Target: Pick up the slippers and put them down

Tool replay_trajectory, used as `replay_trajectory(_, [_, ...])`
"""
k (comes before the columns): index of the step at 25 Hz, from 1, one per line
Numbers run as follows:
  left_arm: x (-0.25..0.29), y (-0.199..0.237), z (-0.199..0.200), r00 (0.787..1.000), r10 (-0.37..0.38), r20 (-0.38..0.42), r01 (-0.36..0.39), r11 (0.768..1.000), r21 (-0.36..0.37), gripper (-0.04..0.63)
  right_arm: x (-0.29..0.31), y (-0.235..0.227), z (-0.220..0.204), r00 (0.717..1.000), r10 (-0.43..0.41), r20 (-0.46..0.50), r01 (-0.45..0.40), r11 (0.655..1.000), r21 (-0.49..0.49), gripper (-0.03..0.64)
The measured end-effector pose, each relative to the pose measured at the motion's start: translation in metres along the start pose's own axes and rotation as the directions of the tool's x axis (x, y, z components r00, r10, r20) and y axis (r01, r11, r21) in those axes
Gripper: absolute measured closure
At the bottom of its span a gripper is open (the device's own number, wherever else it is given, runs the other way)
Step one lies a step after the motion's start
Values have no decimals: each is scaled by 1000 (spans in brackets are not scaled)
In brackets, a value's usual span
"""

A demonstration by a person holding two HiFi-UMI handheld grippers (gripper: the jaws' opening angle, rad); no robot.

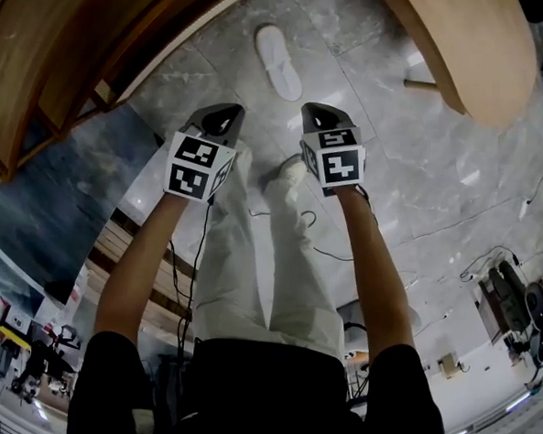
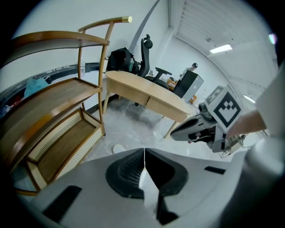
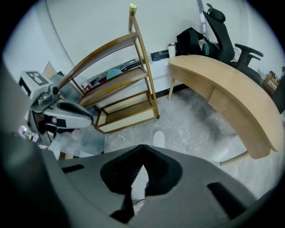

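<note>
You hold both tongs high over the marble floor [image 1: 393, 173], the left tongs [image 1: 220, 117] and the right tongs [image 1: 322, 116] each pinched fully shut with nothing visible between the tips, angled down toward the job. One white slipper [image 1: 278, 62] lies flat on open floor ahead of them, well apart from both, between the wooden shelf unit [image 1: 71, 43] and the curved desk [image 1: 474, 50]. At this height neither pair reaches it; a pickup would likely mean opening the tips and coming down.
</note>
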State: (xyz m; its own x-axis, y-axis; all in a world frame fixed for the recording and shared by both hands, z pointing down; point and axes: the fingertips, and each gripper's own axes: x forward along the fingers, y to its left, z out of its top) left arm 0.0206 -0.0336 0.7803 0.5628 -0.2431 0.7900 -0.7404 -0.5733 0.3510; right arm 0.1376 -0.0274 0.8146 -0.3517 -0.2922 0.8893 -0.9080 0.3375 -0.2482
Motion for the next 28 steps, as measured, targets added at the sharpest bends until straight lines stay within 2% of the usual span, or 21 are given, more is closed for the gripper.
replay_trajectory(3, [-13, -17, 18, 1000, -1, 1, 1, 1000, -22, 588, -27, 6, 7, 1000, 20, 4, -20, 1000, 3, 617])
replay_trajectory(7, [-43, -47, 59, 1000, -3, 3, 3, 1000, -8, 588, -76, 10, 31, 999, 44, 27, -45, 999, 30, 617])
replay_trajectory(12, [-72, -72, 80, 999, -15, 31, 17, 998, -56, 588, -117, 21, 43, 998, 51, 47, -52, 998, 29, 617])
replay_trajectory(19, [-116, -95, 119, 996, -6, 85, 8, 1000, -29, 588, -179, 30, 72, 991, 51, 123, -54, 998, 21, 617])
replay_trajectory(28, [-177, -130, 149, 991, 41, 126, -39, 999, -13, 588, -253, 46, 101, 981, 73, 179, -63, 996, -60, 617])
